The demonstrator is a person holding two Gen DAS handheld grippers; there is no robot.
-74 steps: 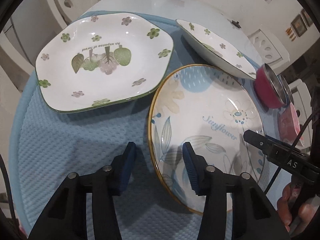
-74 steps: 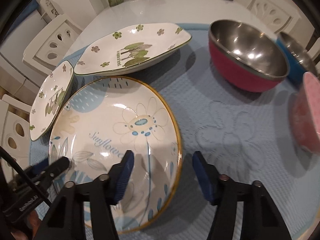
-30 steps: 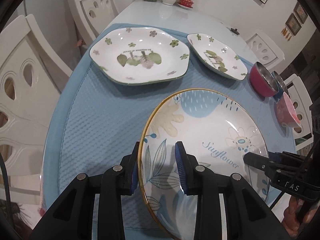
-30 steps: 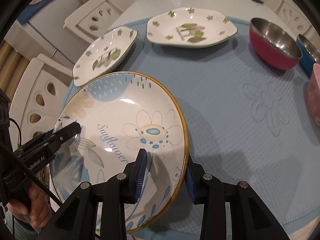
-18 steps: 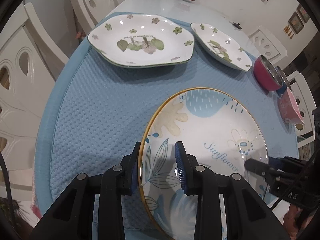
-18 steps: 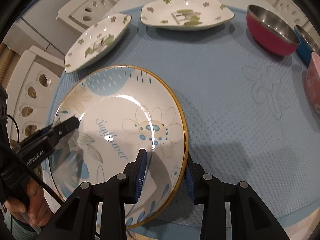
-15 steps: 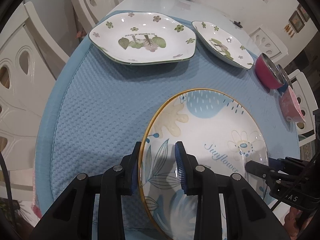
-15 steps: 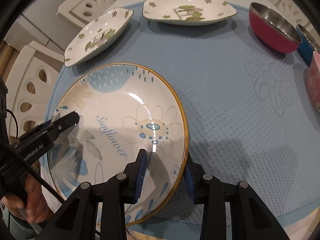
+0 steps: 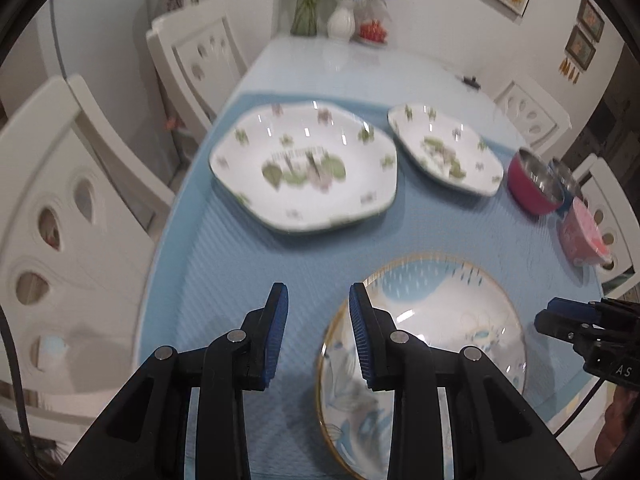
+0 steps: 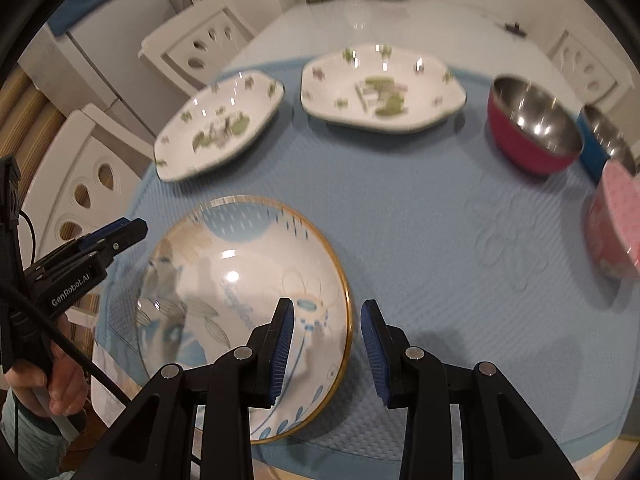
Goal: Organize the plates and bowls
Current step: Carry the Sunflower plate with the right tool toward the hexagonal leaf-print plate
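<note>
The round sunflower plate with a gold rim lies on the blue mat near the table's front edge. My left gripper hovers above the plate's left rim. Its jaws stand a little apart and the pads press on nothing. My right gripper hovers above the plate's right rim in the same way, casting a shadow on the plate. Farther back lie a large green-flowered plate and a smaller one.
A red steel bowl, a blue bowl and a pink bowl stand at the right. White chairs line the left side. A vase stands at the table's far end. A hand holds the left gripper.
The jaws first closed in around the plate's rims. Now both grippers have risen, and the plate looks smaller and lower, with its rims away from the pads.
</note>
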